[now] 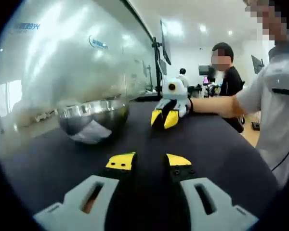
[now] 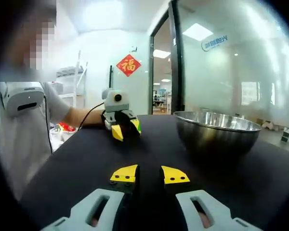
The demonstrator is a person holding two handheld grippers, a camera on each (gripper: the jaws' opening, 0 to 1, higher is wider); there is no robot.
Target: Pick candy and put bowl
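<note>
on the black table [image 1: 221, 144] in the left gripper view, the steel bowl [image 1: 92, 118] sat far left near the glass wall [image 1: 77, 53], with a pale patch on its side, reflection or paper, couldn't tell. my left gripper [image 1: 149, 161] hung low at centre, jaws slightly apart, nothing between them. the right gripper [image 1: 165, 118] rested tips down further back, right of the bowl, held by a hand. a second person [image 1: 225, 72] stood behind. in the right gripper view, the left gripper [image 2: 124, 129] came in from the left, the right gripper [image 2: 150, 174] was narrowly parted and empty, bowl [image 2: 216, 130] at right. candy: couldn't make any out; some red bits [image 2: 65, 127] off the table edge were too small to tell.
</note>
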